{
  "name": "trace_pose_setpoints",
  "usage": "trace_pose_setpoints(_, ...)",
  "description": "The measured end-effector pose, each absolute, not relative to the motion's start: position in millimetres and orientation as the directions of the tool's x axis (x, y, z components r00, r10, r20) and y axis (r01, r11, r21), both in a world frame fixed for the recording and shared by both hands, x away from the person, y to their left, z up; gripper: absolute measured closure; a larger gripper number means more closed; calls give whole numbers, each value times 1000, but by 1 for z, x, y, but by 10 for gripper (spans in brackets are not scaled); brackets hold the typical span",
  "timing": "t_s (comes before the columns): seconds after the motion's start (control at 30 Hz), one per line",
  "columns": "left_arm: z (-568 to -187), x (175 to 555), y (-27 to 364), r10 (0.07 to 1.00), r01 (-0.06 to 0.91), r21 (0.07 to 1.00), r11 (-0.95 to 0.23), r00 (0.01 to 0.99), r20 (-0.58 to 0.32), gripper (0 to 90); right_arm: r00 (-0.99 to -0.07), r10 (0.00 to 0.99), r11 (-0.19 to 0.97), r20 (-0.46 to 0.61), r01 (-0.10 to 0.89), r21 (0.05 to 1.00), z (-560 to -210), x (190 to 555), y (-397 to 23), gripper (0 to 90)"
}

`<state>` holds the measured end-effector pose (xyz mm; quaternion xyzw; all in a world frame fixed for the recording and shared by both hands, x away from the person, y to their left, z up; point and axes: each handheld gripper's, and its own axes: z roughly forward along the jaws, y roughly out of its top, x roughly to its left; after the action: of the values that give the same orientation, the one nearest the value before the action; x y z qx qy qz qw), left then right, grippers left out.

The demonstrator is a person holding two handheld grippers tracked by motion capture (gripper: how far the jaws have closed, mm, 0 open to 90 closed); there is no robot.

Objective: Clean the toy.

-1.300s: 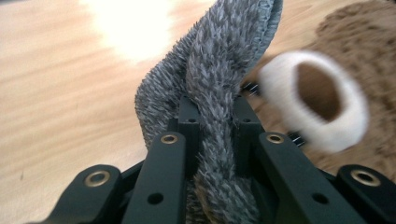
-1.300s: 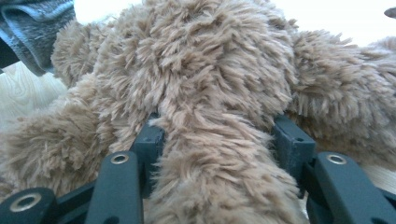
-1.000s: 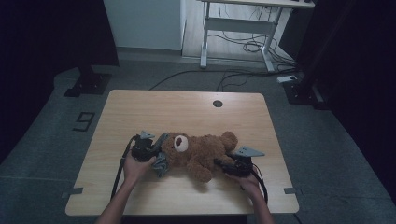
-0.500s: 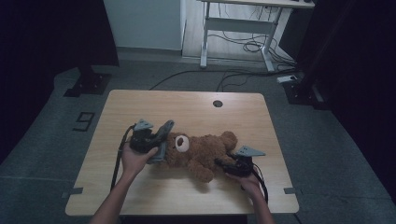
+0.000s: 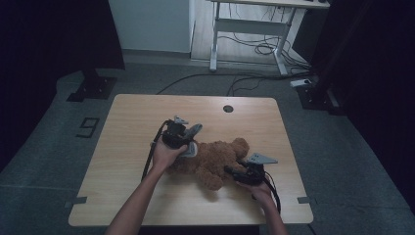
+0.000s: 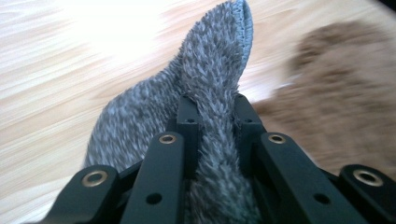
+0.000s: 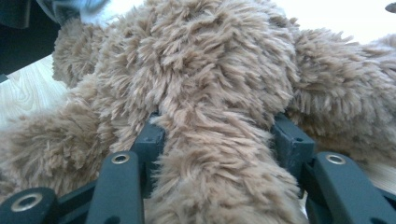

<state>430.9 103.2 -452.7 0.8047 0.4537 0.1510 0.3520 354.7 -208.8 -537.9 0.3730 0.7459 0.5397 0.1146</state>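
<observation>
- I see the brown teddy bear (image 5: 213,161) lying on its side a little right of the table's middle, closer to my edge than the far one.
- My left gripper (image 5: 182,134) is clamped tight on a grey fuzzy cloth (image 5: 192,139) at the bear's left end; the cloth bunches up above the hand.
- The left gripper view gives what the high view cannot: the cloth (image 6: 210,116) is pinched in a narrow fold between the two jaws, its stitched edge standing up past the tips, with the bear (image 6: 336,93) a brown blur off to the right.
- My right gripper (image 5: 235,172) sits at the bear's right end, low toward me.
- The right gripper view shows one plush limb (image 7: 215,158) pressed between the half-closed jaws, fur spilling over both, so it has hold of the bear; from above this grip is hidden under the grey plate.
- The wooden table (image 5: 127,117) has bare wood on the left and along the far side, where a small round hole (image 5: 227,108) sits.
- On the right, the bear and right gripper lie nearer the table's edge, with less room.
</observation>
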Motion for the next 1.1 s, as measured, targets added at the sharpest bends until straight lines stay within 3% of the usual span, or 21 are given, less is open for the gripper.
trace_pose_setpoints(0.3,-486,429,147,870,696,650,-306,482,-107,779,-692,685,140,229,433,890,-538,355,-208,486)
trace_pose_setpoints(0.67,-480,378,189,844,670,695,-261,508,-173,774,-684,687,135,244,450,883,-539,355,-210,503)
trace_pose_setpoints(0.9,-472,349,169,790,613,731,-300,589,-170,771,-684,687,135,244,451,883,-539,355,-210,504)
trace_pose_setpoints(0.97,-478,346,161,802,602,729,-325,584,-124,767,-684,688,135,244,450,883,-539,354,-210,504)
trace_pose_setpoints(1.1,-492,357,166,822,643,707,-294,547,-155,770,-686,686,136,243,449,883,-539,354,-210,504)
